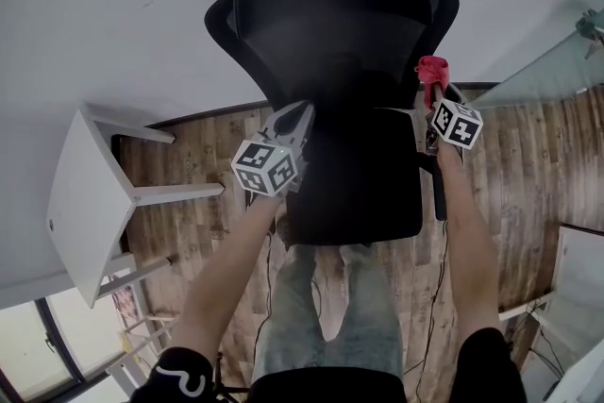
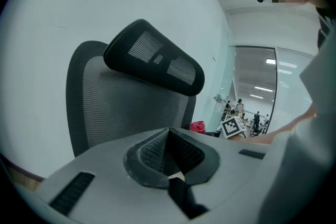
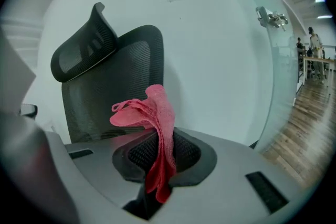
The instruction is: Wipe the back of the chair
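A black mesh office chair faces me, its backrest (image 1: 330, 24) against the white wall and its seat (image 1: 363, 184) below it. My right gripper (image 1: 432, 80) is by the backrest's right edge, shut on a red cloth (image 1: 432, 69). In the right gripper view the cloth (image 3: 155, 118) sticks up from the gripper (image 3: 160, 149), with the backrest (image 3: 121, 92) and headrest (image 3: 84, 52) just beyond. My left gripper (image 1: 304, 113) hovers over the seat's left side near the backrest's foot. It (image 2: 168, 136) is shut with nothing in it and points at the mesh back (image 2: 121, 107) and headrest (image 2: 157, 63).
A white table (image 1: 85, 203) stands on the wooden floor (image 1: 198, 203) to the chair's left. A glass partition (image 1: 547, 71) runs along the right. The white wall (image 1: 113, 5) is right behind the chair. The person's legs (image 1: 326, 307) are at the seat's front, with cables on the floor.
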Available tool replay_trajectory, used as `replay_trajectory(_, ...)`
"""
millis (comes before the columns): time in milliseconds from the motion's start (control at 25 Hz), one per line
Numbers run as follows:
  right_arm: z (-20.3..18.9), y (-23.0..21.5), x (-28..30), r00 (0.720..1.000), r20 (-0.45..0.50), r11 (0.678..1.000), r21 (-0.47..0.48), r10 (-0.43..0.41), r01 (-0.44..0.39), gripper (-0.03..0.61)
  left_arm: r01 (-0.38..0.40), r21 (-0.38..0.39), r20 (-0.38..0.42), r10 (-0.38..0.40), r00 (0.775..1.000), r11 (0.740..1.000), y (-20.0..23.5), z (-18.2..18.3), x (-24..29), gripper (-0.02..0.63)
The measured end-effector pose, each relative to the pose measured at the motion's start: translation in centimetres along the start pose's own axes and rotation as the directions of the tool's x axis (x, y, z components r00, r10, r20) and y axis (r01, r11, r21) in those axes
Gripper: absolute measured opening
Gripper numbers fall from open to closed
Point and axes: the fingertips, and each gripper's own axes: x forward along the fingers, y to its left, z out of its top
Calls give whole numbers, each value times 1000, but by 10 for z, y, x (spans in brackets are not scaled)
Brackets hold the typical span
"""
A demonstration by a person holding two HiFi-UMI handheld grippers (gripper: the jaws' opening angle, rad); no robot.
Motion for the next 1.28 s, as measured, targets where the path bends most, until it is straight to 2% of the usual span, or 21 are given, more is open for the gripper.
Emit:
replay_trajectory(120,-4,44,3,995,16,995,-4,98,-98,71,-21,-14,-3,21,1000,1000,14,-5,-8,25)
replay_trajectory(320,-22,135,13,967,-30,963,-91,252,-253,72,-60,-30,-4,59,998,998,43,-13,-32,24)
replay_trajectory(600,-52,257,33,919,-108,902,-181,378,-393,72,-87,-47,-7,87,996,995,92,-21,-75,25)
replay_trajectory(880,-80,343,42,890,-157,872,-189,427,-452,72,-101,-76,-8,100,995,992,135,-23,-113,25)
replay_trajectory(1280,-108,403,64,879,-178,866,-167,443,-471,72,-105,-85,-32,103,994,991,182,-28,-144,25)
